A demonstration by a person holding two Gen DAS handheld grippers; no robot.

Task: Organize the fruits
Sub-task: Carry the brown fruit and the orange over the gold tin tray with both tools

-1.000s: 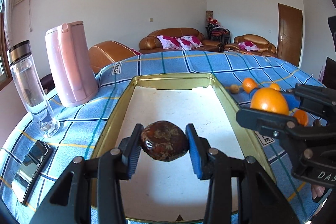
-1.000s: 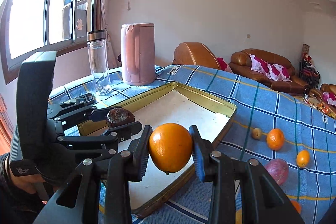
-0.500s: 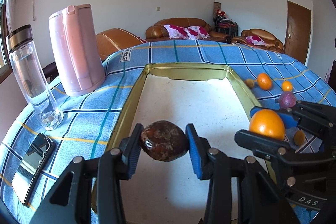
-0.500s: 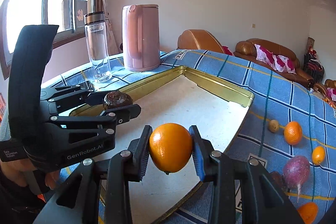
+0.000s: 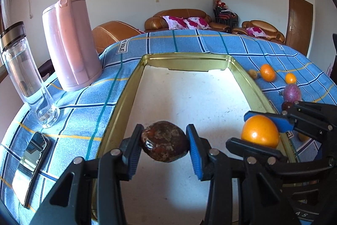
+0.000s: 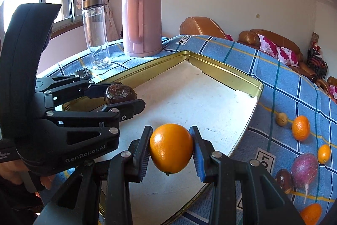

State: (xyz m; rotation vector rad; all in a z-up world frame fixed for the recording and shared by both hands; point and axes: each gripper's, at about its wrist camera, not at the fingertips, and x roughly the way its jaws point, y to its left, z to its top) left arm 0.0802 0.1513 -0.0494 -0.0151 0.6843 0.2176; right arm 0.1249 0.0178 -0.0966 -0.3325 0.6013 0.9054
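A blue checked cloth covers my counter [image 5: 189,43], brown sofas behind. From the left: a phone [image 5: 31,164], a glass bottle [image 5: 27,79], a pink kettle [image 5: 71,46], then the gold-rimmed tray [image 5: 118,111]. My left gripper [image 5: 164,143] clamps a dark brown fruit [image 5: 164,141] above it; my right gripper [image 6: 171,150] clamps an orange [image 6: 171,148] – both lower over the tray than before.

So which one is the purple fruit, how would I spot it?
Start at the gold-rimmed tray on the blue checked tablecloth. Off its right edge lies a row of loose fruit; the purple fruit sits among small oranges, the only purple one, with a thin pale tail.
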